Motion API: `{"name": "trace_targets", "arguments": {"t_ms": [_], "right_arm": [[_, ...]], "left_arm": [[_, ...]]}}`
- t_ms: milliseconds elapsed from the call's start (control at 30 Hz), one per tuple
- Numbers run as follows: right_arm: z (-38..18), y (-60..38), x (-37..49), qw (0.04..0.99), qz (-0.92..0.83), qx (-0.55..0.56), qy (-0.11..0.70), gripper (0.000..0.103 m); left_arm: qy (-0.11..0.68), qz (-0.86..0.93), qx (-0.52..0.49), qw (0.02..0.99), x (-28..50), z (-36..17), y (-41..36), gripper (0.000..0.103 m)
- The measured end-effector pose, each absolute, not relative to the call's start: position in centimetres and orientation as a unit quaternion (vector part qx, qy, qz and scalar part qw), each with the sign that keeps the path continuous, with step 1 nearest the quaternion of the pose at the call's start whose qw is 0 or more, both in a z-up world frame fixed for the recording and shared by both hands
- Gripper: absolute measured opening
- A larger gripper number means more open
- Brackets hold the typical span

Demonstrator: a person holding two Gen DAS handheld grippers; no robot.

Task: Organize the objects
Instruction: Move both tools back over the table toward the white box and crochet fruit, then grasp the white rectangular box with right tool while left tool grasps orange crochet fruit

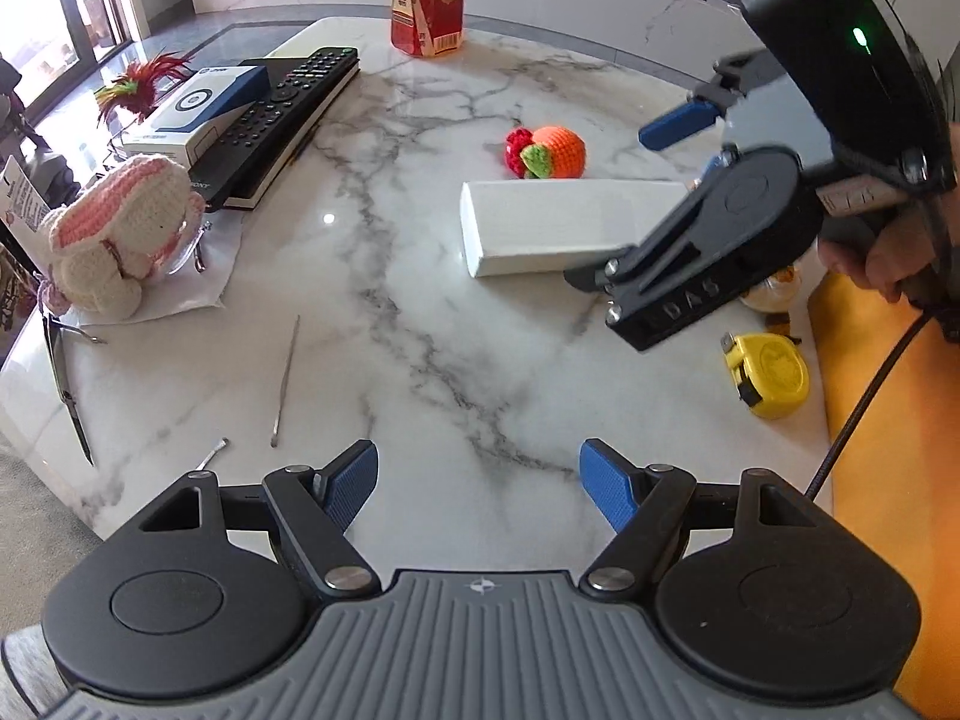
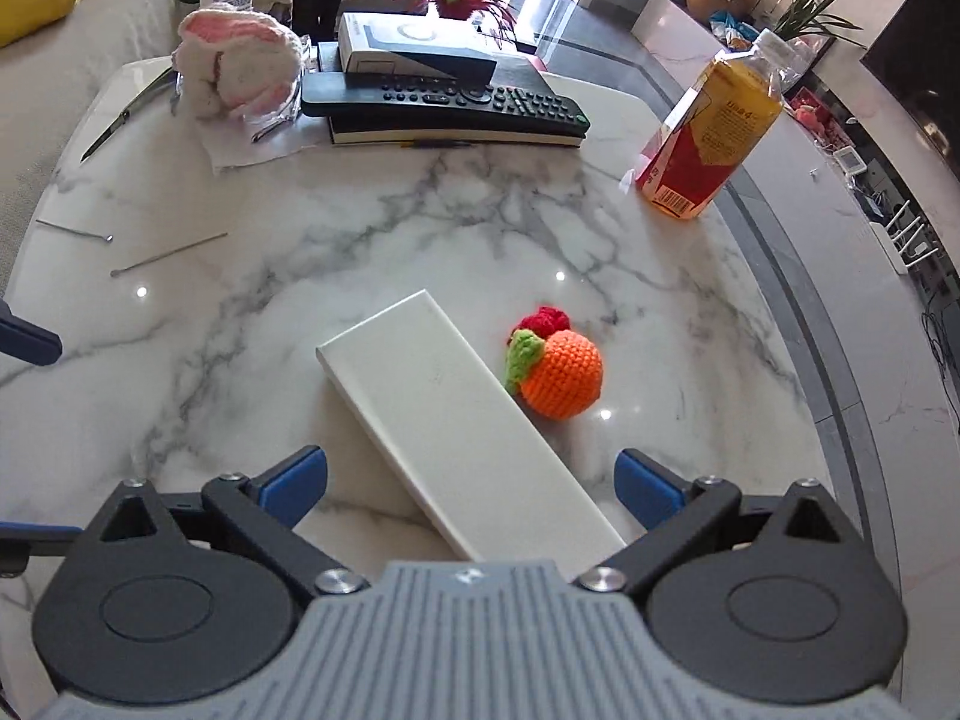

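Right claw (image 2: pixel 471 483) hangs with its blue fingers wide apart over the near end of the flat white box (image 2: pixel 456 420), holding nothing. Its long side runs slantwise between the fingers, toward the middle of the marble worktop (image 2: pixel 360 228). Beside it sits a knitted orange ball (image 2: pixel 558 375). Left claw (image 1: pixel 480 483), also apart and empty, is farther away.

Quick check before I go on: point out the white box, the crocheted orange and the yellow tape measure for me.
white box (image 2: pixel 456 426): right wrist view, middle of its flat top face.
crocheted orange (image 2: pixel 561 381): right wrist view, centre of the orange ball.
yellow tape measure (image 1: pixel 774 375): left wrist view, middle of its round yellow side.
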State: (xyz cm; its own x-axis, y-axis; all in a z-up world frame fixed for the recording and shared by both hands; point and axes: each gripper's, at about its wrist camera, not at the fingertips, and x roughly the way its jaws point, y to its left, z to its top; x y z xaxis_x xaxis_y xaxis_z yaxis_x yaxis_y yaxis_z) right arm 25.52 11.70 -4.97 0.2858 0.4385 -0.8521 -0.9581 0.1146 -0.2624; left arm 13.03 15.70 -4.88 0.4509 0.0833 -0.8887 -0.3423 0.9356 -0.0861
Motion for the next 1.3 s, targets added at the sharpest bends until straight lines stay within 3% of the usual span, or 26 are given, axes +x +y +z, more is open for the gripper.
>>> {"name": "trace_targets", "arguments": {"t_ms": [400,700,1300], "right_arm": [[-6.3,13.1,28.7,0.638,0.528,-0.422,0.368,0.101],[-7.0,13.0,30.5,0.640,0.519,-0.398,0.404,0.100],[-7.9,12.3,30.7,0.643,0.500,-0.393,0.427,0.101]], "left_arm": [[0.519,0.149,-0.133,0.831,22.8,-4.5,22.3,0.086],[0.532,0.095,-0.090,0.836,30.1,-6.9,21.3,0.086],[0.472,0.043,-0.079,0.877,33.8,-7.5,20.1,0.088]]}}
